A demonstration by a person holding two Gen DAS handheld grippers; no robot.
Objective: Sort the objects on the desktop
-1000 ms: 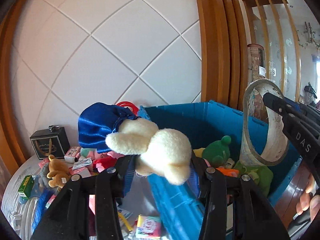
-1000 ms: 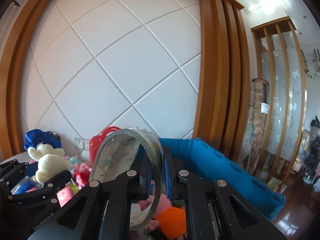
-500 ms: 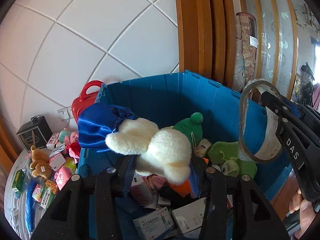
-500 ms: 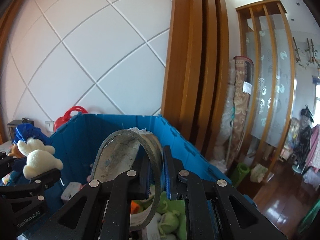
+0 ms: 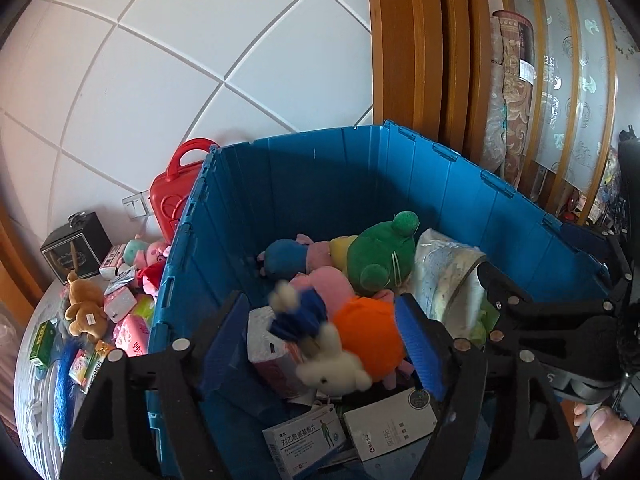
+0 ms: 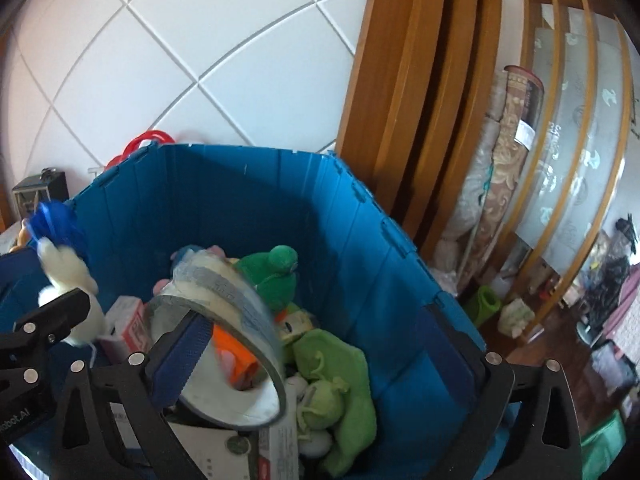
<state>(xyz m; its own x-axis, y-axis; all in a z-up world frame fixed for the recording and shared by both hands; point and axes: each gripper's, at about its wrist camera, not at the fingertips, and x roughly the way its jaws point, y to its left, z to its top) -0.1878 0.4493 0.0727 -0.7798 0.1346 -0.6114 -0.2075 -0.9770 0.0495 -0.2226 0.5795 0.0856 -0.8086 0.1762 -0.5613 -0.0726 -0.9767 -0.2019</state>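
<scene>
Half a second before, both grippers were clamped on their loads above the blue crate [image 5: 400, 184]; by this moment both had let go. Left gripper [image 5: 324, 340] stood with its jaws spread wide and nothing between them; the white plush rabbit in its blue dress [image 5: 320, 352] showed blurred between the fingers, over the orange plush [image 5: 368, 340] and the boxes, seemingly falling or just landed. Right gripper [image 6: 316, 340] was likewise wide open; the tape roll [image 6: 224, 340] leaned against its left pad, tilted over the crate's contents, apparently released though I could not tell whether it still touched the pad.

Risk, as I judged it: the roll could hook on that pad and be dragged out when the gripper withdrew; the rabbit, light and soft, might bounce off the pile, though the crate walls stood high around it.

Only the left wrist view showed the unsorted desktop clutter beside the crate: a brown teddy [image 5: 84, 312], small boxes, a red case [image 5: 176, 196], a black box [image 5: 76, 244]; the right wrist view alone showed the green pouch [image 6: 336, 364] deep in the crate and the floor beyond.
</scene>
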